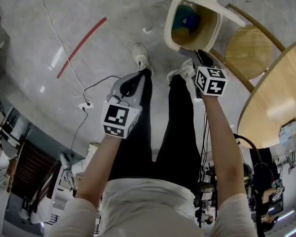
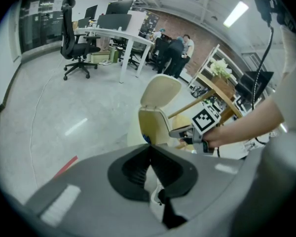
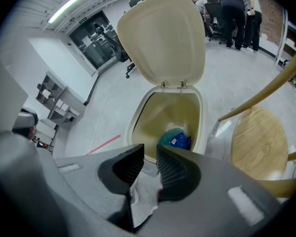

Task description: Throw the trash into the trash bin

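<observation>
Trash (image 3: 179,140), a blue packet resting on something teal, lies at the bottom of the bin (image 3: 171,107). It sits in the middle of the right gripper view, under the raised lid (image 3: 163,33). The right gripper (image 3: 149,154) hangs just this side of the rim at the lower centre, its jaws a little apart with nothing between them, so we judge the drop as made. To finish well, we would check that nothing clings to the pads. Then we would draw the gripper up and back toward us, clear of the rim and lid, so the bin is not knocked. The left gripper (image 2: 149,152), low in its own view, has its jaws pressed together on nothing; we would hold it aside.
</observation>
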